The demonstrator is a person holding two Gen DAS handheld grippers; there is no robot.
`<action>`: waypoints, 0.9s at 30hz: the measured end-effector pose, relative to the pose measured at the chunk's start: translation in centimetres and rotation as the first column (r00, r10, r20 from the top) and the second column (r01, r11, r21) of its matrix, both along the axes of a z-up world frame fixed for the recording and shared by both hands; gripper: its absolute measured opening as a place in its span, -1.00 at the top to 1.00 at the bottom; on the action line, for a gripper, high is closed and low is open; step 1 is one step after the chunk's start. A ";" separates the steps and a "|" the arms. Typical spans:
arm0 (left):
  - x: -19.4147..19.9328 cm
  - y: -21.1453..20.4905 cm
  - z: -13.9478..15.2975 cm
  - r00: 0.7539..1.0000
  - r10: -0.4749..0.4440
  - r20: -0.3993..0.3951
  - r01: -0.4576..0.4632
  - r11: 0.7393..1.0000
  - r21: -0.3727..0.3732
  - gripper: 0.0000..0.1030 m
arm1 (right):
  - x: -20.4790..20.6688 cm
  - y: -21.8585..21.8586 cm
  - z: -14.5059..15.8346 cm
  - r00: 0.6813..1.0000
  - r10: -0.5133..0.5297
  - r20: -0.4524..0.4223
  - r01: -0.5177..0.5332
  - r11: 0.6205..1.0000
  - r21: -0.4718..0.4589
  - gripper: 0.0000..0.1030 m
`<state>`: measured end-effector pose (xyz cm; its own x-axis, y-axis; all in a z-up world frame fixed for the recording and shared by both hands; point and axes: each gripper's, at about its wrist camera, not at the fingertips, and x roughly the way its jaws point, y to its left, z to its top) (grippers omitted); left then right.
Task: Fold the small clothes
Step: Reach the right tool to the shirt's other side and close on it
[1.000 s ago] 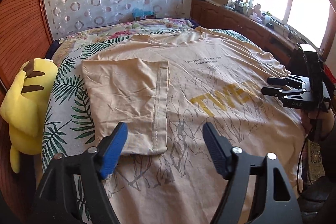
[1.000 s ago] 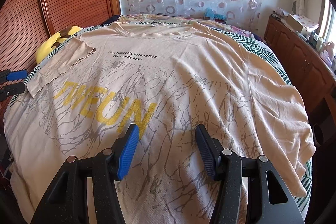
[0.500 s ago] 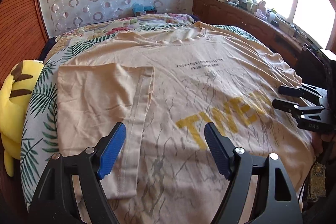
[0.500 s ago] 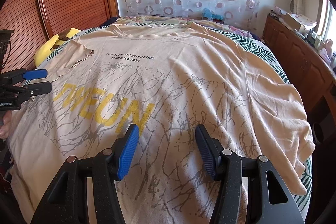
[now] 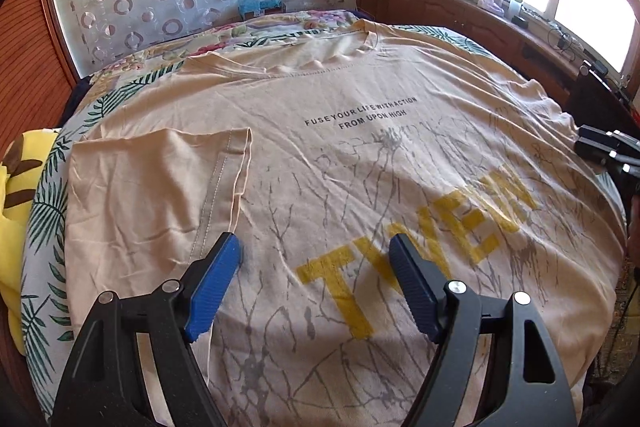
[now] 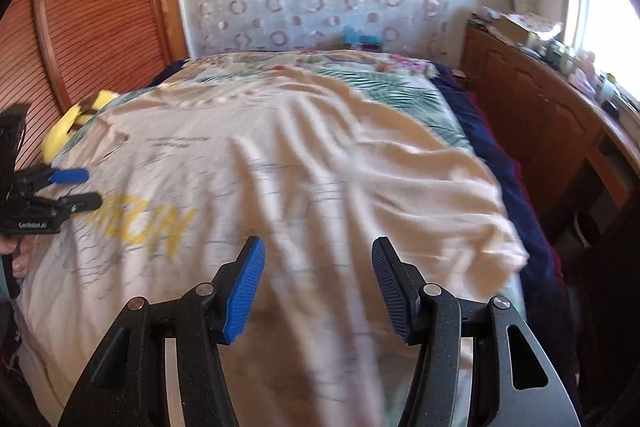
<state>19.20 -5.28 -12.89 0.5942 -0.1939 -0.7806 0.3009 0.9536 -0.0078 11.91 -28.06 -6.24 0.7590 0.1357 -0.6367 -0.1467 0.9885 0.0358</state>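
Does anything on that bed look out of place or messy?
One sleeve of the beige T-shirt is folded in over the chest; the far sleeve still lies rumpled. A yellow plush toy sits wedged at the bed's edge.

Leaf-print bed (image 5: 44, 211); beige T-shirt (image 5: 360, 163) spread flat (sleeve folded).

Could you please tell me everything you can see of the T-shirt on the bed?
The T-shirt is beige, thin and creased, looking like cotton jersey. It lies spread flat, print up, on the leaf-patterned bedspread, collar toward the far curtain. It bears small black lettering, yellow block letters and grey branch-like lines. One sleeve is folded in over the body; the other side drapes unfolded toward the bed's edge. Both grippers hover open above it, gripping nothing.
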 end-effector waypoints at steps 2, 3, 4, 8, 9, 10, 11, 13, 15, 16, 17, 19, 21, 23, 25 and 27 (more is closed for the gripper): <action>0.1 -0.2 0.0 1.000 -0.004 0.000 0.004 1.000 0.000 -0.53 | -0.1 -2.7 0.0 0.999 -0.053 -0.004 0.053 0.999 0.009 -0.12; 0.1 -0.2 0.0 1.000 -0.003 -0.001 0.003 1.000 0.001 -0.54 | -0.1 -4.0 -0.1 0.997 -0.078 -0.008 0.079 0.997 0.012 -0.12; 0.1 -0.2 0.0 1.000 -0.001 -0.003 0.001 1.000 -0.002 -0.56 | -0.1 -5.0 -0.2 0.995 -0.097 -0.015 0.097 0.995 0.017 -0.12; 0.3 -0.2 -0.1 1.000 0.003 -0.010 -0.003 1.000 -0.003 -0.65 | 0.4 -10.1 -1.1 0.984 -0.158 -0.078 0.166 0.980 0.108 -0.12; 0.4 -0.2 0.0 1.000 0.003 -0.011 -0.003 1.000 -0.001 -0.66 | 0.5 -10.7 -1.3 0.982 -0.165 -0.087 0.175 0.977 0.121 -0.12; 0.3 -0.2 0.0 1.000 0.003 -0.011 -0.003 1.000 0.000 -0.66 | 0.5 -11.5 -1.4 0.980 -0.175 -0.096 0.187 0.973 0.133 -0.12; 0.3 -0.3 0.0 1.000 0.003 -0.011 -0.003 1.000 -0.001 -0.66 | 0.6 -12.2 -1.7 0.978 -0.182 -0.105 0.196 0.970 0.144 -0.12; 0.3 -0.4 0.0 1.000 0.007 -0.010 -0.007 1.000 0.006 -0.70 | 0.8 -13.1 -2.0 0.975 -0.185 -0.126 0.205 0.964 0.170 -0.12; 0.5 -0.2 -0.1 1.000 0.015 -0.016 -0.015 1.000 0.003 -0.77 | 1.3 -13.4 -2.1 0.973 -0.182 -0.140 0.206 0.962 0.180 -0.12; 0.6 -0.2 -0.1 1.000 0.020 -0.018 -0.020 1.000 0.004 -0.80 | 1.6 -13.5 -2.1 0.973 -0.180 -0.146 0.205 0.962 0.179 -0.12; 0.6 -0.2 -0.2 1.000 0.021 -0.018 -0.021 1.000 0.005 -0.80 | 1.8 -13.6 -2.3 0.972 -0.175 -0.155 0.202 0.963 0.176 -0.12; 0.6 -0.2 -0.2 1.000 0.021 -0.018 -0.021 1.000 0.005 -0.80 | 2.5 -13.5 -2.3 0.972 -0.167 -0.168 0.197 0.964 0.181 -0.12; 0.7 -0.2 -0.3 1.000 0.021 -0.019 -0.021 1.000 0.005 -0.81 | 3.2 -13.7 -2.1 0.972 -0.157 -0.177 0.191 0.963 0.191 -0.12; 0.6 -0.2 -0.3 1.000 0.021 -0.019 -0.021 1.000 0.004 -0.82 | 3.5 -13.7 -2.1 0.972 -0.149 -0.182 0.184 0.964 0.195 -0.11; 0.5 -0.1 -0.3 1.000 0.020 -0.019 -0.020 1.000 0.003 -0.82 | 3.9 -13.7 -2.2 0.975 -0.125 -0.185 0.164 0.963 0.212 0.06; 0.5 -0.1 -0.2 1.000 0.023 -0.016 -0.023 1.000 0.007 -0.82 | 4.2 -13.7 -2.2 0.977 -0.100 -0.188 0.142 0.964 0.224 0.29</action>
<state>19.68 -5.36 -13.11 0.5859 -0.1750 -0.7913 0.2791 0.9603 -0.0058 16.07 -41.74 -8.42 0.6595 0.2116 -0.7213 0.0026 0.9589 0.2837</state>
